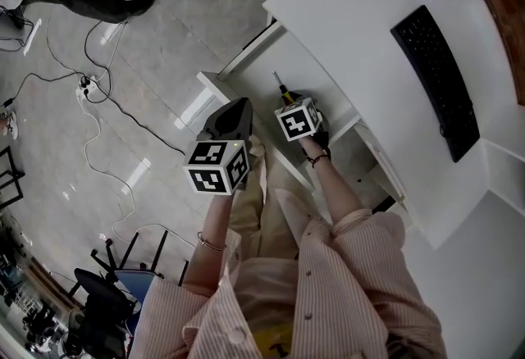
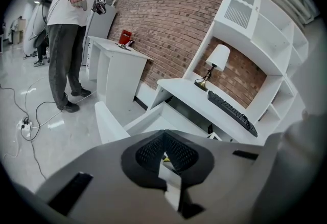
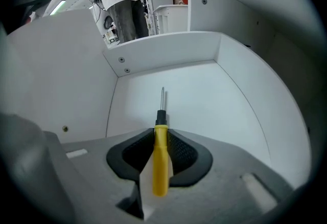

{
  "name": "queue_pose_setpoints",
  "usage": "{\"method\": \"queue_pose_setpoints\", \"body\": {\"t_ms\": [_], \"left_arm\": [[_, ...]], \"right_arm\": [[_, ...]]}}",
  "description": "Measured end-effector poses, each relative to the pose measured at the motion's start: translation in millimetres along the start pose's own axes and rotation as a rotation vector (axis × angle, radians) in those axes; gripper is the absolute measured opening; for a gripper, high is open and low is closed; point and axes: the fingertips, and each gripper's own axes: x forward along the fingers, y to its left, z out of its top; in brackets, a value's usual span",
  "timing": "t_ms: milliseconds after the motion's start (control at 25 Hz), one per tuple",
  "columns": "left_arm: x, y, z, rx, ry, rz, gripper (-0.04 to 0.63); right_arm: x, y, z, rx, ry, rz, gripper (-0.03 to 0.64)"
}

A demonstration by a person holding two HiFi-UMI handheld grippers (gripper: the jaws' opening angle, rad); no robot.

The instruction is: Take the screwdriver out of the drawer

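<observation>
**Near.** Two forearms in striped sleeves (image 1: 344, 267) reach forward. The left gripper (image 1: 236, 110) is held near the front panel of the drawer (image 1: 215, 87), tilted moderately downward. Its jaws are together and grip nothing. The right gripper (image 3: 161, 133) points steeply down into the open drawer, and its pads are closed on the yellow handle of the screwdriver (image 3: 160, 161).

**Middle.** The screwdriver's black collar and metal shaft project beyond the jaws, toward the drawer's far wall. The screwdriver is thus inside the drawer, in the right gripper's hold.

**Far.** The desk (image 1: 361, 13) stands above the drawer and carries a keyboard (image 1: 439, 79).

**Obscured.** In the head view the right gripper's cube (image 1: 297, 120) covers its jaws and most of the handle, leaving only the shaft end visible. Whether the tip touches the drawer floor cannot be told. A yellow speck seen through the slit between the left jaws is too small to identify. The desk's right edge is cut off by the frame.
</observation>
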Motion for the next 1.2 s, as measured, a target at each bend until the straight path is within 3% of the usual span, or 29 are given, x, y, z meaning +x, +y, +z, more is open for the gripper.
{"method": "queue_pose_setpoints", "body": {"t_ms": [760,1200], "left_arm": [[-20.7,-9.2,24.2,0.046,-0.058,-0.026,0.0],[-42.6,-25.4,48.1,0.088,-0.119,-0.059,0.0]], "right_arm": [[-81.2,10.9,38.3,0.026,-0.213,0.097,0.08],[-168.5,12.5,79.4,0.093,-0.446,0.174,0.08]]}}
